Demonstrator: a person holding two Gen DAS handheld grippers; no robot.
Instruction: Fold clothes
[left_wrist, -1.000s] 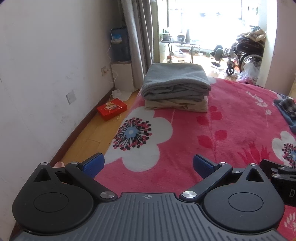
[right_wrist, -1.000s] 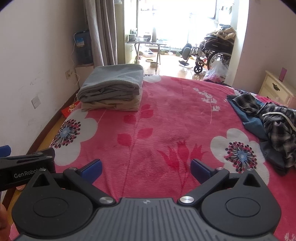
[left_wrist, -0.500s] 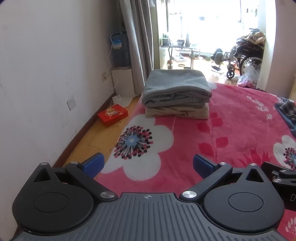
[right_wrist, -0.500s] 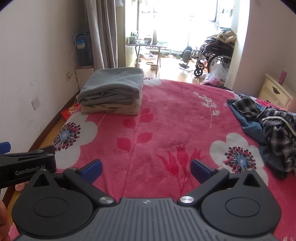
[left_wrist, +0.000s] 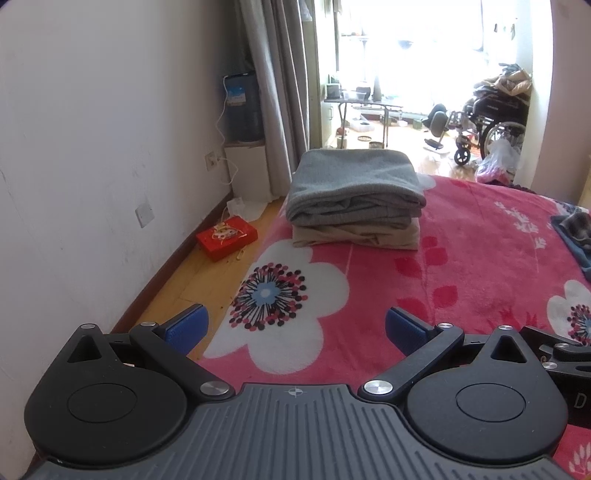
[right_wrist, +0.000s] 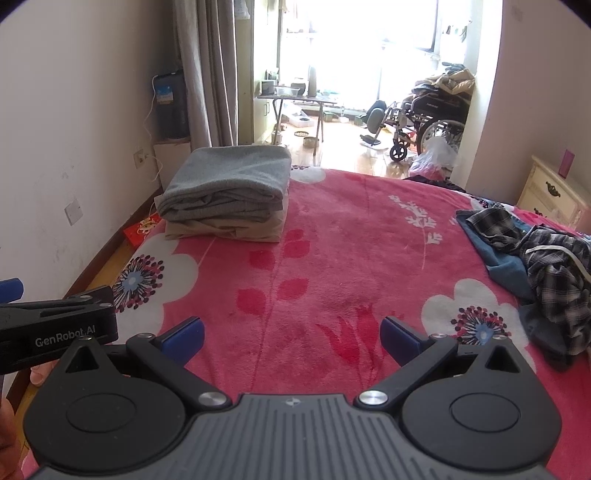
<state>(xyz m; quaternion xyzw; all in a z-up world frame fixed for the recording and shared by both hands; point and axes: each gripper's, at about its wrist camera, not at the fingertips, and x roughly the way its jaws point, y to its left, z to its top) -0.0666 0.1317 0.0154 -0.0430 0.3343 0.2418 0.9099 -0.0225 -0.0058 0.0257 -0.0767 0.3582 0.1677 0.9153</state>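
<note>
Ahead, folded clothes (left_wrist: 354, 195), beyond parted fingers (left_wrist: 186, 326)

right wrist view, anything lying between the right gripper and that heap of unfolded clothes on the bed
Nothing visible does. The right gripper, jaws open and empty, is over bare pink blanket, and the unfolded clothes lie ahead to its right with only blanket between. The folded stack sits far off to the left.

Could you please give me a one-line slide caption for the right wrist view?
Open right gripper above the red floral blanket, folded stack far left, unfolded plaid clothes at right.
</note>
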